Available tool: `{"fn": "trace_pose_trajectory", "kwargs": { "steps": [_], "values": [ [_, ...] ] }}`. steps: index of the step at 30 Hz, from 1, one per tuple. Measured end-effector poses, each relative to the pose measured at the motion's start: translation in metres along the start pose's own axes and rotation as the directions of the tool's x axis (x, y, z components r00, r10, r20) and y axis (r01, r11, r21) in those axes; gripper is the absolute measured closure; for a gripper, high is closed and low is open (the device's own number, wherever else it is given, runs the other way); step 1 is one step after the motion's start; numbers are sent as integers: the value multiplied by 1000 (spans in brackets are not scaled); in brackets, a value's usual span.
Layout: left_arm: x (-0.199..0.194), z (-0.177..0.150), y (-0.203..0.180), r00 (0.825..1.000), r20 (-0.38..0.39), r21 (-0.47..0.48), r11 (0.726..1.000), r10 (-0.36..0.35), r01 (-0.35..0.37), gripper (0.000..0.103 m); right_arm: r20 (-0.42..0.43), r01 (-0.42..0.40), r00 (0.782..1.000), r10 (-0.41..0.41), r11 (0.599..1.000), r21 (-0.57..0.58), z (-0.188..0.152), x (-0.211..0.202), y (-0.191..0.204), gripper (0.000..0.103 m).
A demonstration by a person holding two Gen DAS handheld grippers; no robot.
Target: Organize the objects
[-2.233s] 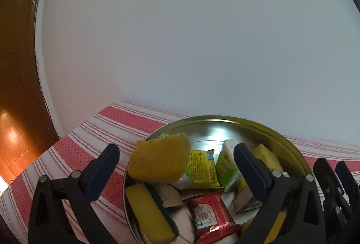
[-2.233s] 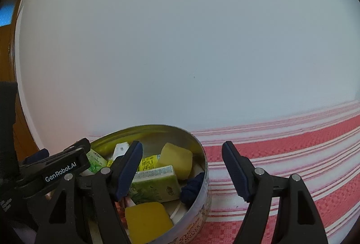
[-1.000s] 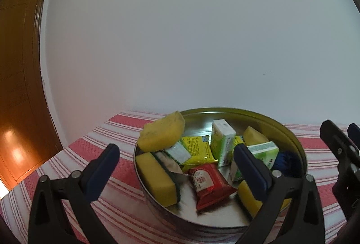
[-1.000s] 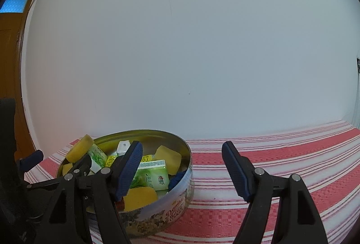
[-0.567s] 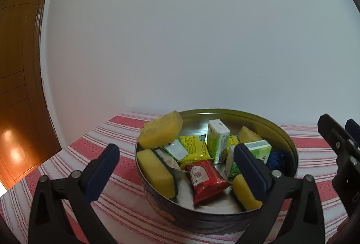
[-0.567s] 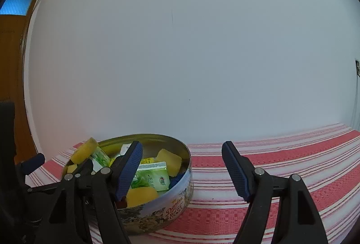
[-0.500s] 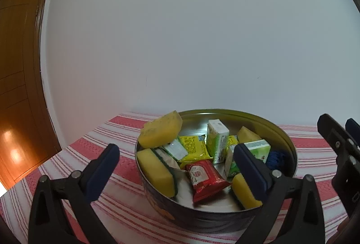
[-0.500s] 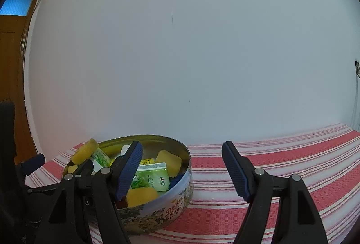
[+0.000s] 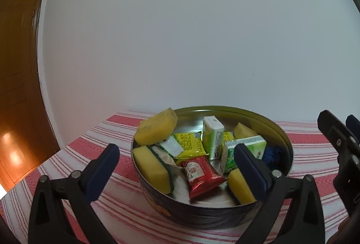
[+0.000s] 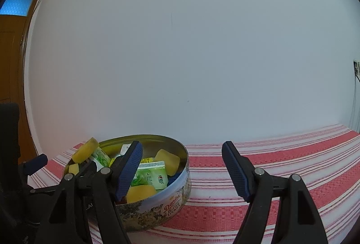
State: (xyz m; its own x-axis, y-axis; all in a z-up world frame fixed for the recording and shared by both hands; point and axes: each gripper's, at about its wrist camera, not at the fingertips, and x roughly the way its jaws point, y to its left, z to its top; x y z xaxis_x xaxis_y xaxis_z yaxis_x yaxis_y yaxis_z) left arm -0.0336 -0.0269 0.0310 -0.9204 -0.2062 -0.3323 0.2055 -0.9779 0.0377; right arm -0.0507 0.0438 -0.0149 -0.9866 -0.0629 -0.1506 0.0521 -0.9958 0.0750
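Round cookie tin point(image 9: 216, 217) sits on the red-striped cloth point(image 10: 281, 167), near the wall, packed with sponges, packets and small cartons. Left gripper point(image 9: 177, 167): jaws apart, empty, looking down into the tin from the near side. Right gripper point(image 10: 183, 169): jaws apart, empty, over bare cloth; the tin lies left of its line. Rounded yellow sponge point(image 9: 157, 130) rides the tin's far-left rim, tilted, long axis across. Judged: left gripper is nearer and better aligned to it.
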Motion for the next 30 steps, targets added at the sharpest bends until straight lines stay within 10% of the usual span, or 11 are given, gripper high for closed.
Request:
{"fn": "trace_pose_trajectory", "kwargs": {
  "steps": [30],
  "values": [
    [-1, 1, 1, 1000, 10, 8, 1000, 26, -26, 0, 3, 5, 1000, -5, 1000, 12, -17, 32, 21, 28]
  ]
}}
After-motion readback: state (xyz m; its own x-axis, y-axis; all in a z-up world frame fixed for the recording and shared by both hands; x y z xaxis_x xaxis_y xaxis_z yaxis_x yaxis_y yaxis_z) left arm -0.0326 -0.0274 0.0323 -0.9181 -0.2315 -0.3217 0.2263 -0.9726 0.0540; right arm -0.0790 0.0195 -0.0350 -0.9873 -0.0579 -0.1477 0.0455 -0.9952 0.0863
